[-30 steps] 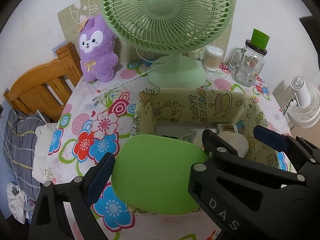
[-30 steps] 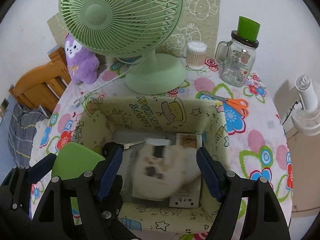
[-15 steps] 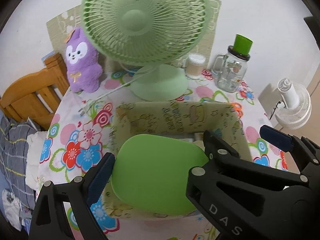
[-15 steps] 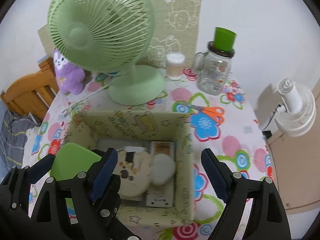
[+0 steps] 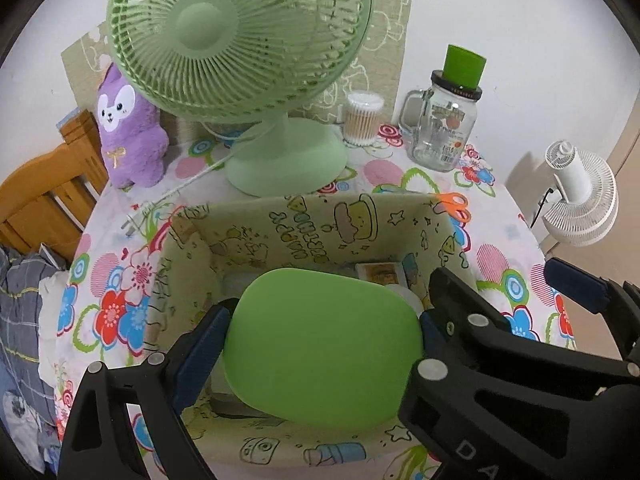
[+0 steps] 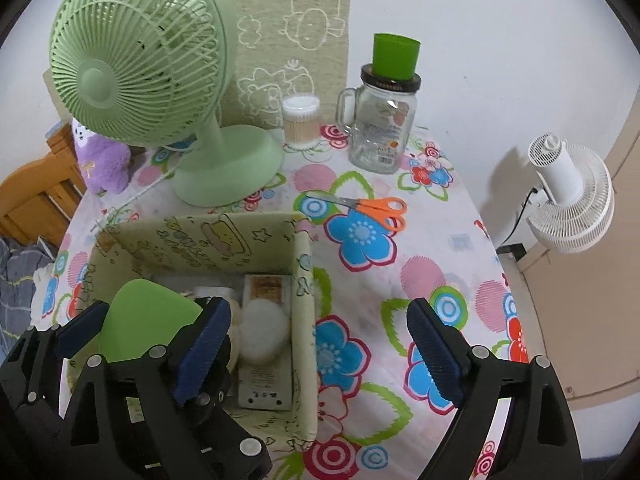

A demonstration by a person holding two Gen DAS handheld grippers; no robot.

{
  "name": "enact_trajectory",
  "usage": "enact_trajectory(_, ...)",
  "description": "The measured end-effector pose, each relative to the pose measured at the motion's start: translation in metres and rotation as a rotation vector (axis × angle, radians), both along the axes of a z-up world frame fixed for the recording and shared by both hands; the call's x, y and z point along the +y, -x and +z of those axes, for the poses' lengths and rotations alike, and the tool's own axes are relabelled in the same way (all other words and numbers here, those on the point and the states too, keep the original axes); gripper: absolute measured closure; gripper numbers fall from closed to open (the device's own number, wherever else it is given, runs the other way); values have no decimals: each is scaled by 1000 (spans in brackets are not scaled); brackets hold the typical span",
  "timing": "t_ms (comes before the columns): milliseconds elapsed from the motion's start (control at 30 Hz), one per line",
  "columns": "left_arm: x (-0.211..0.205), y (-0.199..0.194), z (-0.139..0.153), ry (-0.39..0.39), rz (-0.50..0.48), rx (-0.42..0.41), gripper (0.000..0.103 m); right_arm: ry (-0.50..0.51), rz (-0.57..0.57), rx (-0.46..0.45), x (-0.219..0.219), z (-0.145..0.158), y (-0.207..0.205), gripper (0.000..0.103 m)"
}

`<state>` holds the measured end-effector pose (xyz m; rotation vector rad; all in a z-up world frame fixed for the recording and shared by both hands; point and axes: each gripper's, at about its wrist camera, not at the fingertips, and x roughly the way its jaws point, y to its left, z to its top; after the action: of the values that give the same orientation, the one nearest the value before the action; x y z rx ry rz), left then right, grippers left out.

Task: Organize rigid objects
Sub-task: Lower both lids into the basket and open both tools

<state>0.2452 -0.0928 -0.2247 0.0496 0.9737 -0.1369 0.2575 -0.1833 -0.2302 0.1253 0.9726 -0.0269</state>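
bare cloth right of the box (image 6: 304, 320) is open — scissors (image 6: 372, 210), jar (image 6: 382, 128) and fan (image 6: 160, 80) crowd the far side.

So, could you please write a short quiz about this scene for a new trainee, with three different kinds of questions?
1. True or false: the left gripper holds a flat green lid over the printed storage box.
2. Multiple choice: what lies on the tablecloth beyond the box, in front of the glass mug jar? A) a spoon B) orange-handled scissors C) a phone
3. Fill in: the right gripper has ____ between its opening jaws.

Key: 1 true; 2 B; 3 nothing.
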Motion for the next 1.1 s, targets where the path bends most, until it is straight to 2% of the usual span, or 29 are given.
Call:
enact_trajectory(467, 9, -13, -31, -17, 39, 51, 7, -8, 2, 54, 6, -26, -9, 9)
enact_trajectory(633, 8, -12, -31, -25, 36, 44, 6, -1, -14, 53, 6, -29, -10, 7)
enact_trajectory(767, 8, -11, -30, -23, 16, 63, 0, -8, -13, 64, 6, -28, -8, 7)
enact_trajectory(1100, 12, 9, -11, -51, 5, 44, 0, -21, -3, 48, 8, -16, 7, 7)
